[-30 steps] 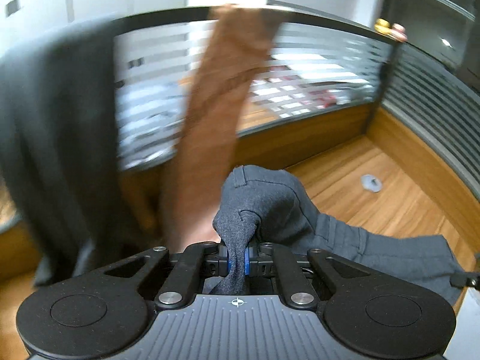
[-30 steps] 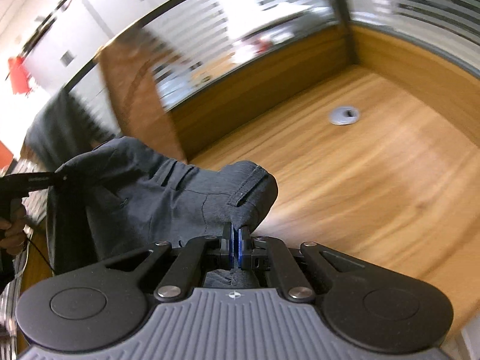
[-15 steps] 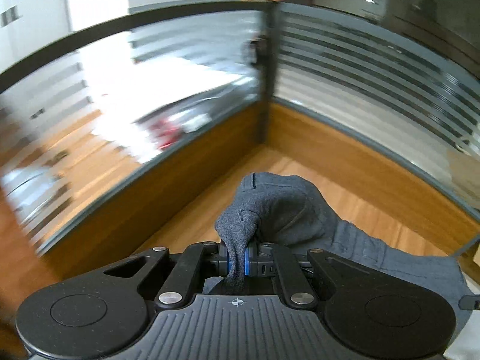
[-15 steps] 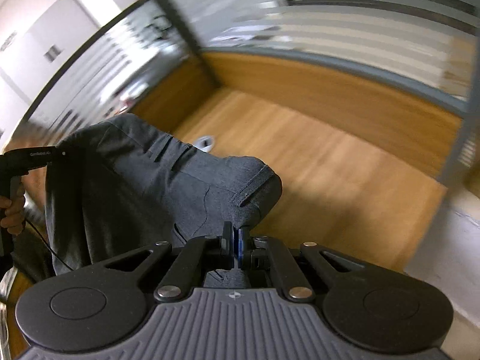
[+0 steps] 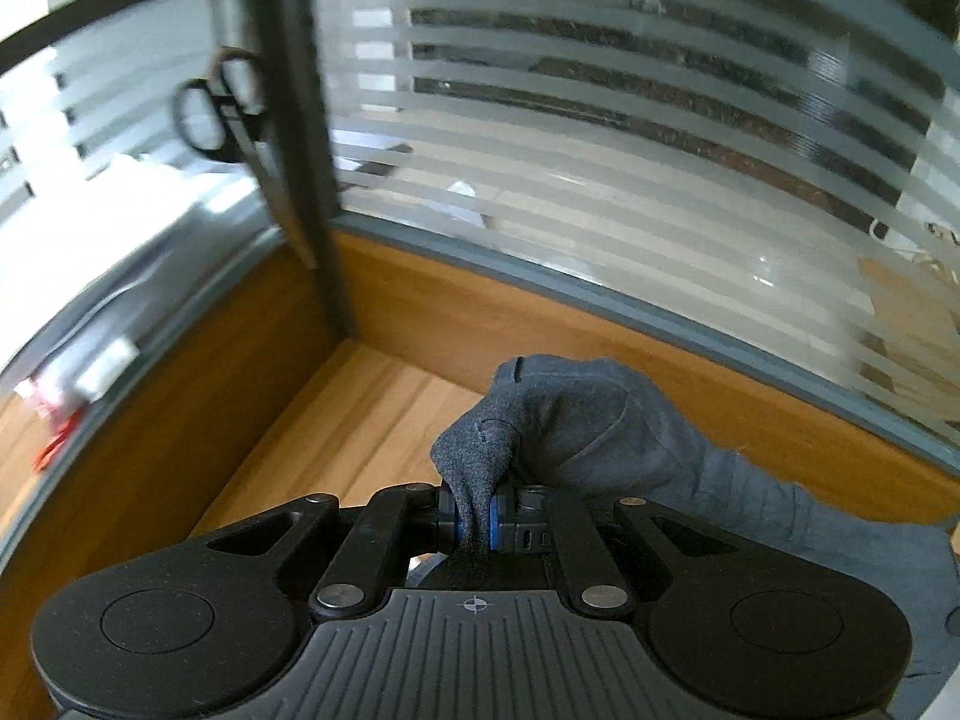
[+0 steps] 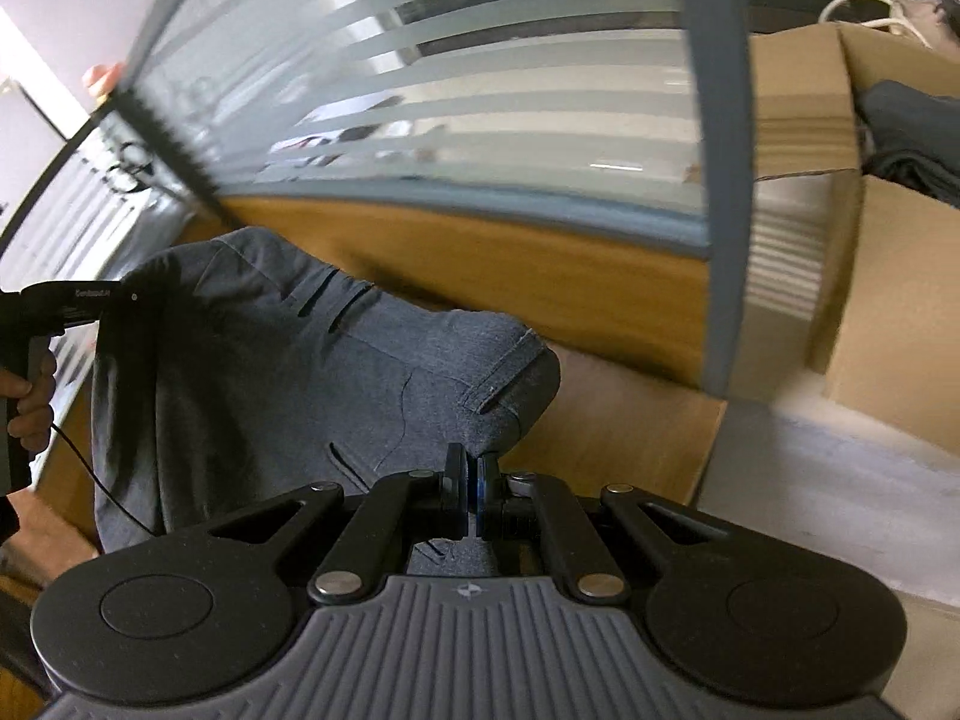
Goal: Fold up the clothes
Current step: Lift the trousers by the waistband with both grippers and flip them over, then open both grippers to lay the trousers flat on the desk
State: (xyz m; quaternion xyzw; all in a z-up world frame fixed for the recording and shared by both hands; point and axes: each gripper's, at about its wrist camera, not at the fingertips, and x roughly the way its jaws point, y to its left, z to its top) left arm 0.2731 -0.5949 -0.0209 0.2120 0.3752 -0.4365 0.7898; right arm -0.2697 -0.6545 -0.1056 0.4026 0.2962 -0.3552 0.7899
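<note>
Both views have swung from open desk to the corner partition (image 5: 600, 150). Left gripper (image 5: 474, 519) and right gripper (image 6: 471, 498) stay clamped on grey trousers (image 6: 270, 372); cardboard boxes (image 6: 888, 300) at two o'clock.

Two matching black hand-held grippers, each filmed from its own wrist.

The left gripper (image 5: 474, 525) has a ribbed dark grey housing at six o'clock carrying a small white crosshair mark, two round black lobes with shallow circular recesses at seven and five o'clock, and black linkage bars pinned with silver screws; its finger pads (image 5: 493, 525) are edged in blue. The right gripper (image 6: 471, 501) shows the same ribbed housing, crosshair, lobes and silver pivots, with a blue-edged pad. In the right wrist view, at nine o'clock, the other gripper's black handle bears small pale lettering, too small to read; a hand (image 6: 30, 405) wraps it and a thin black cable trails below.
</note>
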